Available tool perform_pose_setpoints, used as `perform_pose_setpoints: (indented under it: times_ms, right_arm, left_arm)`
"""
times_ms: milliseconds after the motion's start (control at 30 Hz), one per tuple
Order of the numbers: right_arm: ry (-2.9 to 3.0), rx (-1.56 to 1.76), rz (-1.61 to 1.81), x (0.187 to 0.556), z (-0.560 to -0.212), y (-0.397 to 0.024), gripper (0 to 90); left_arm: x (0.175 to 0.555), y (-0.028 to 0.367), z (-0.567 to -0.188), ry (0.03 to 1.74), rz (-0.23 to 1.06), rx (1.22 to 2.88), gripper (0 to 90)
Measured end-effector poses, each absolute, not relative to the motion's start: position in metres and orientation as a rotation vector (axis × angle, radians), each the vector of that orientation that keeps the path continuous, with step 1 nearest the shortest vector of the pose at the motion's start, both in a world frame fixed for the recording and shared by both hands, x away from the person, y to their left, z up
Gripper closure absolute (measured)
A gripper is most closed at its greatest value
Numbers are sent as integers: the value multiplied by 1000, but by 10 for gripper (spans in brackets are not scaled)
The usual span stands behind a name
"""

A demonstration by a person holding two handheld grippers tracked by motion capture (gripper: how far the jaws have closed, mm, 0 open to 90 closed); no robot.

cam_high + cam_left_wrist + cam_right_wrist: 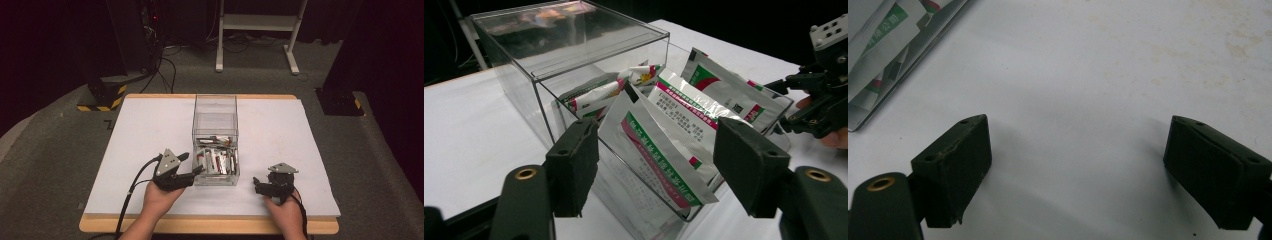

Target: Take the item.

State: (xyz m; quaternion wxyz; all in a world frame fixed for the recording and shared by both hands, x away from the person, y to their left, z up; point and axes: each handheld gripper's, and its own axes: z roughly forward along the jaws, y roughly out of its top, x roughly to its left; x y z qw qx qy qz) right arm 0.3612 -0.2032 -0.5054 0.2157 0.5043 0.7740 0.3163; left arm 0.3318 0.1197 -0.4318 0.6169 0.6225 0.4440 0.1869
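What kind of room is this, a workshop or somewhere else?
Probably a lab recording setup: black curtains surround a white-covered table, cables trail over grey carpet, and hazard-striped stand bases sit nearby.

- A white sheet [150, 145] covers the wooden tabletop [210, 226].
- Grey carpet floor [50, 150] surrounds it.
- A white metal stand [257, 30] sits beyond.
- A black-and-yellow striped base [102, 97] sits far left, with black cables [167, 70] trailing nearby.
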Motion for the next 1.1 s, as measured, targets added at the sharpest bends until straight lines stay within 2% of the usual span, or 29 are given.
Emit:
perform_pose_setpoints:
  times_ms: [533,1100]
  right_arm:
    - [2146,1398,878,361,-505,-203,116]
    - [2146,1398,878,361,-505,-203,116]
  left_arm:
    - [334,111,-437,1036,465,1435,596]
    - [330,115,-439,1059,511,1399,745]
